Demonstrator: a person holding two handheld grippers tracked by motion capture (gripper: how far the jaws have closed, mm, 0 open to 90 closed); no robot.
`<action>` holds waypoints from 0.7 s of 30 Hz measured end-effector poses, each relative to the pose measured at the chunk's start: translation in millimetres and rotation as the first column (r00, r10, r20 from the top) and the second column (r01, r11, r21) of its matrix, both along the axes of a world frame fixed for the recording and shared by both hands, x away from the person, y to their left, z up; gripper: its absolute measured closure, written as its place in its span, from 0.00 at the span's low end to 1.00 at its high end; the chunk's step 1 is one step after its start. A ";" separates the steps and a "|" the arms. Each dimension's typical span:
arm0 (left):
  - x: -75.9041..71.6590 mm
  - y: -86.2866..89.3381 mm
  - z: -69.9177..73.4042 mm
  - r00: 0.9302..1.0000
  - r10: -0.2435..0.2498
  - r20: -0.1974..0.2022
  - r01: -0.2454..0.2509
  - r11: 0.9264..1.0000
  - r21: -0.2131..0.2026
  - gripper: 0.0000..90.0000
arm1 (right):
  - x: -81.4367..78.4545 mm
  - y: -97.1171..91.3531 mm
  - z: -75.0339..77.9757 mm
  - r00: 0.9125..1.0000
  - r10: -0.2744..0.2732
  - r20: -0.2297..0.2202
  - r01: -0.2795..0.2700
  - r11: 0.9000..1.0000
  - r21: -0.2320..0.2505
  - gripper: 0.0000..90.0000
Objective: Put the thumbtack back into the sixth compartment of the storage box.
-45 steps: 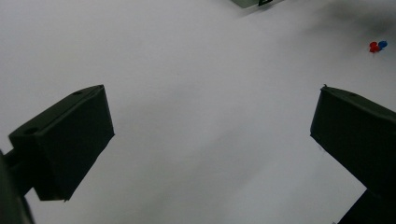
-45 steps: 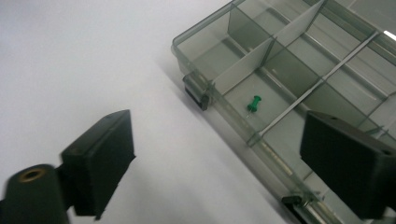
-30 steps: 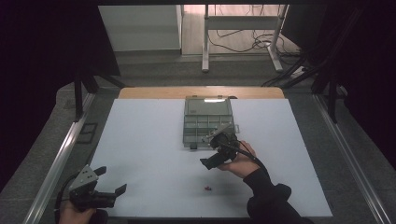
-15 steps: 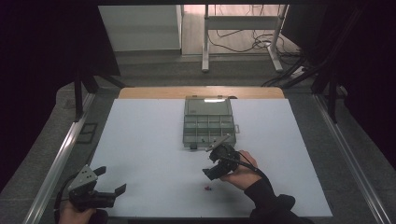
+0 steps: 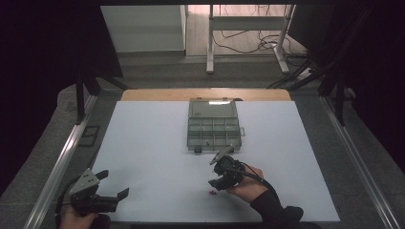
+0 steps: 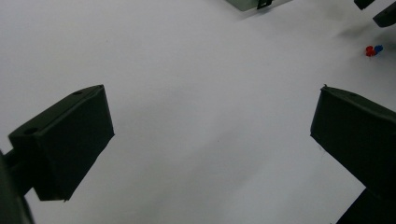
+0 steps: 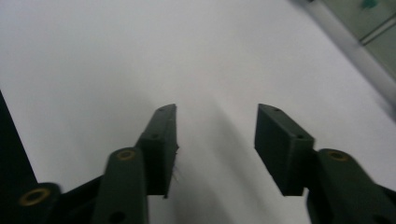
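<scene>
The tiny red and blue push pins (image 5: 210,192) lie touching on the white bench near its front edge, too small to tell their axis. Just beside them, the right gripper (image 5: 216,172) has been closing, half-open around nothing. The left gripper (image 5: 113,185) gapes wide, empty, at the front-left corner.

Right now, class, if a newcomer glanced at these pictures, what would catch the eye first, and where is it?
Most likely the grey compartment box, lid open, at the far middle of the white table. Next, the right gripper near the front edge, its fingers apart with nothing between them, just beside tiny red and blue pieces on the white surface. The left gripper sits wide open at the near left corner.
</scene>
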State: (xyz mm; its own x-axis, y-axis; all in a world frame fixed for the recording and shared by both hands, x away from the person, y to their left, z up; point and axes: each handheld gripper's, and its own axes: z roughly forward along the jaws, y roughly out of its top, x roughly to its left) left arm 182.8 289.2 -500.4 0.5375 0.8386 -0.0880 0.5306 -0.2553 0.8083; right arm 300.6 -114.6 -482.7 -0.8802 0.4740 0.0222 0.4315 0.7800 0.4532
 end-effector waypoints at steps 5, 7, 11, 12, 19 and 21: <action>0.0 0.2 -0.1 1.000 0.000 0.000 0.000 1.000 -0.002 0.00 | -5.1 2.1 -5.0 0.998 0.051 -0.047 -0.050 0.999 0.009 0.75; 0.1 0.2 -0.1 1.000 0.000 0.000 0.000 1.000 -0.001 0.00 | -7.0 2.9 -5.5 0.997 0.066 -0.049 -0.065 0.998 0.010 0.79; 0.2 0.1 -0.1 1.000 0.000 -0.001 0.000 1.000 -0.002 0.00 | -11.4 6.5 -8.8 0.993 0.103 -0.058 -0.102 0.995 0.009 0.84; 0.2 0.2 0.0 1.000 0.000 -0.002 0.000 1.000 -0.002 0.00 | -12.2 7.4 -9.8 0.993 0.106 -0.058 -0.106 0.994 0.006 0.84; 0.3 0.2 -0.1 1.000 0.000 -0.003 0.000 1.000 -0.003 0.00 | -14.0 12.8 -16.1 0.990 0.128 -0.058 -0.129 0.991 -0.016 0.85; 0.3 0.1 -0.2 1.000 0.000 -0.002 0.000 1.000 -0.002 0.00 | -14.1 14.8 -18.8 0.990 0.134 -0.053 -0.136 0.990 -0.033 0.87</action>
